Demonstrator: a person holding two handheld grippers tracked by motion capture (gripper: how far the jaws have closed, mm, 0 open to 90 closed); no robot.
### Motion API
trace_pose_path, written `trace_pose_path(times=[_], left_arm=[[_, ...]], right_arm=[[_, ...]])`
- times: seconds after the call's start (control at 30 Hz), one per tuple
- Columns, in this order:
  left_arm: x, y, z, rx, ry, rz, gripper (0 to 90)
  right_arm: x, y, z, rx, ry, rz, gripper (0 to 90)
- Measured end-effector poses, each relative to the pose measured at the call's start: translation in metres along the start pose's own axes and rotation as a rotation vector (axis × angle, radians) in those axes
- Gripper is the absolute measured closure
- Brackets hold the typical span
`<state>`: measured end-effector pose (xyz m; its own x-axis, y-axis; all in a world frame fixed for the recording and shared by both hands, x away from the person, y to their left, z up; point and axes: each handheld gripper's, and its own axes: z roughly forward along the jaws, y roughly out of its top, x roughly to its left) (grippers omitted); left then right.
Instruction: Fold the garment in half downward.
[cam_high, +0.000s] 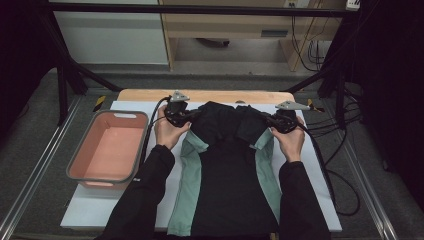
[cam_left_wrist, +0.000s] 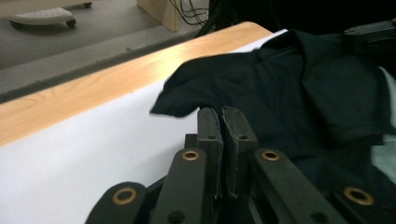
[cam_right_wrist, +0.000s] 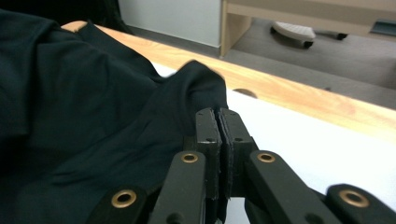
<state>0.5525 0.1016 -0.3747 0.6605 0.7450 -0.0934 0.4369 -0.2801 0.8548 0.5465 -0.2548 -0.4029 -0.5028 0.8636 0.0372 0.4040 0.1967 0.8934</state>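
Observation:
A black garment with green side panels lies on the white sheet, its far end lifted off the table. My left gripper pinches the garment's far left corner, jaws pressed together on the black cloth. At the far right corner, my right gripper is shut on the same fabric. In each gripper view the cloth edge disappears between the closed jaws, left gripper, right gripper. The person's hands hold both grippers over the table's far part.
A pink-lined grey tub stands on the left of the table. The wooden table edge runs along the far side. Cables trail off to the right. A black frame surrounds the table.

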Motion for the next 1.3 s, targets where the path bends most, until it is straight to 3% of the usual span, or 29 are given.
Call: trace_pose_path(times=[0.27, 0.67, 1.0, 1.3], left_arm=[[-0.022, -0.009, -0.019, -0.025, -0.012, 0.036, 85.7], [-0.045, -0.028, -0.042, -0.042, -0.055, 0.047, 85.7], [-0.062, -0.051, -0.064, -0.042, -0.084, 0.053, 85.6], [-0.069, -0.064, -0.076, -0.016, -0.090, 0.068, 85.6]], right_arm=[[0.006, -0.007, -0.015, -0.016, 0.029, -0.015, 87.7], [0.025, -0.013, -0.044, -0.048, 0.071, -0.035, 87.7], [0.044, -0.024, -0.070, -0.051, 0.096, -0.034, 87.7], [0.059, -0.038, -0.085, -0.052, 0.126, -0.040, 87.7]])
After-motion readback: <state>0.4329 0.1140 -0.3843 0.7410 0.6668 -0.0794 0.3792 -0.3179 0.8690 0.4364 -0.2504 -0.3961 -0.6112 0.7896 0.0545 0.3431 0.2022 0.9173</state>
